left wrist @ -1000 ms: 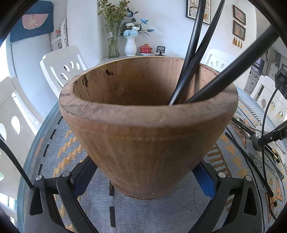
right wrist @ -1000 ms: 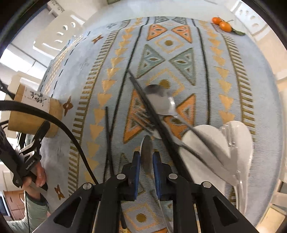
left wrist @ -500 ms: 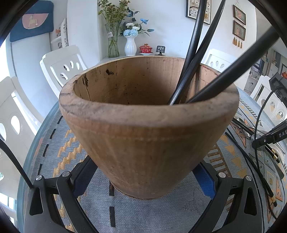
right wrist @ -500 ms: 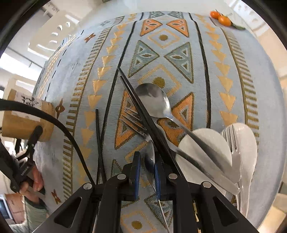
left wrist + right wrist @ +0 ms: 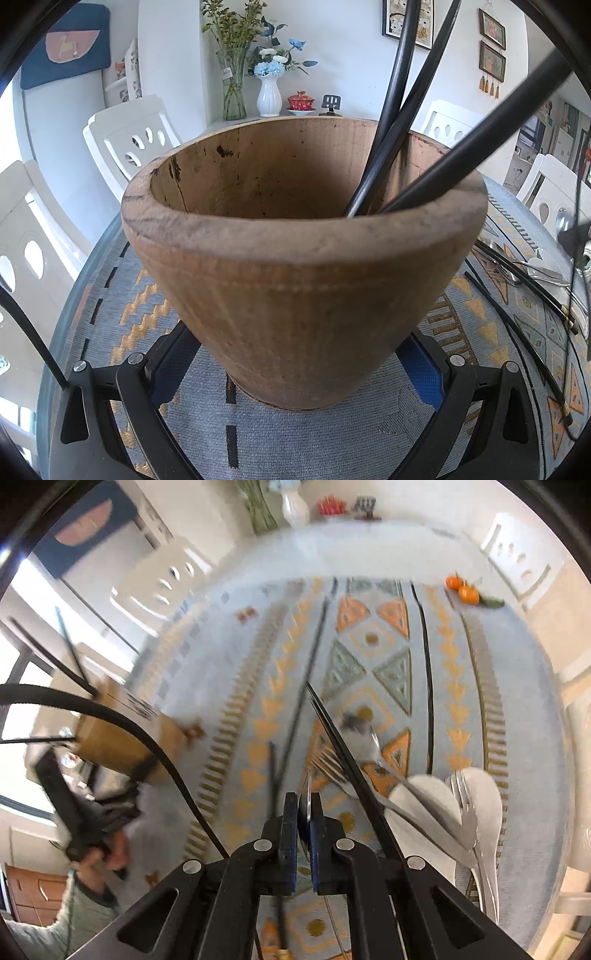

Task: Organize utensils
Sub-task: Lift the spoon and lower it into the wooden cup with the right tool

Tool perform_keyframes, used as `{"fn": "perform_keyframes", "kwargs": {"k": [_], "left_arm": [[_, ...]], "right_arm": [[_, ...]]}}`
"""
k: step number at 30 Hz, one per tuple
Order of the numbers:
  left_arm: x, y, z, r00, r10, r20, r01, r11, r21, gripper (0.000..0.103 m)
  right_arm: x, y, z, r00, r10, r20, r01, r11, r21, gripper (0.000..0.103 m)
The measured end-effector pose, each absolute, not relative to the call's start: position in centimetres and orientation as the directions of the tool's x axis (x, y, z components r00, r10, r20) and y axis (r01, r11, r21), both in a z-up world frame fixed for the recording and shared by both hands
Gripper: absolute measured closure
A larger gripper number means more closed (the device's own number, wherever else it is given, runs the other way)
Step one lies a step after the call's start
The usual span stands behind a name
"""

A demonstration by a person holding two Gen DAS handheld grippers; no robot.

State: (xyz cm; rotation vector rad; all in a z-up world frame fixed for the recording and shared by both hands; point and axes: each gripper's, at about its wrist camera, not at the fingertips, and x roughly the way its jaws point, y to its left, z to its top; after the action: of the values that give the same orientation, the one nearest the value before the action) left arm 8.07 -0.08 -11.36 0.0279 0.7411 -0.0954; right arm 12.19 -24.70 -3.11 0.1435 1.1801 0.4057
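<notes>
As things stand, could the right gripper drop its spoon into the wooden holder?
Probably yes. The right gripper is shut on the spoon, and the wooden holder has its mouth mostly free beside three chopsticks.

No text can be read. The holder [image 5: 122, 731] bears a pale label with dark marks, too blurred to make out; so is the tag on the glass vase [image 5: 232, 88].

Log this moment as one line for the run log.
left claw: shut on wooden holder | right claw: shut on metal utensil | in holder: black chopsticks | on tablecloth: fork, spoon
</notes>
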Motion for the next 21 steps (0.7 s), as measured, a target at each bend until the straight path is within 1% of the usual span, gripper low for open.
{"fn": "perform_keyframes", "kwargs": {"k": [2,7,10,11,12,15,18,21], "left_arm": [[8.0,-0.1,-11.4,0.734,-0.078,-0.675,0.097,0.995,-0.009,0.003],[8.0,-0.1,-11.4,0.734,-0.078,-0.675,0.097,0.995,-0.01,0.004],[8.0,-0.2,-11.4,0.734,-0.078,-0.675,0.096,0.995,-0.01,0.004],[8.0,-0.2,-11.4,0.734,-0.078,-0.675,0.096,0.995,-0.01,0.004],[8.0,-0.2,-11.4,0.733,-0.078,-0.675,0.096,0.995,-0.01,0.004],[8.0,-0.2,-11.4,0.733,-0.078,-0.675,0.096,0.995,-0.01,0.004],[8.0,-0.3,-11.3,0.733,-0.078,-0.676,0.096,0.995,-0.01,0.004],[8.0,-0.2,-11.3,0.732,-0.08,-0.677,0.097,0.995,-0.013,0.004]], "right_arm": [[12.1,-24.5,-1.8,0.355,0.409,-0.84,-0.238,0.909,0.342,0.098],[12.5,-22.5,3.4,0.471,0.534,-0.702,-0.302,0.845,0.441,0.098],[12.7,-21.3,7.6,0.543,0.623,-0.563,-0.387,0.781,0.49,0.098],[12.4,-20.8,9.3,0.573,0.655,-0.492,-0.431,0.752,0.499,0.098],[12.1,-20.4,10.8,0.6,0.674,-0.431,-0.466,0.732,0.496,0.098],[11.2,-18.8,14.0,0.635,0.713,-0.298,-0.549,0.688,0.475,0.098],[11.0,-16.7,15.9,0.63,0.745,-0.219,-0.609,0.649,0.456,0.098],[11.6,-14.5,16.6,0.6,0.78,-0.176,-0.649,0.604,0.462,0.098]]}}
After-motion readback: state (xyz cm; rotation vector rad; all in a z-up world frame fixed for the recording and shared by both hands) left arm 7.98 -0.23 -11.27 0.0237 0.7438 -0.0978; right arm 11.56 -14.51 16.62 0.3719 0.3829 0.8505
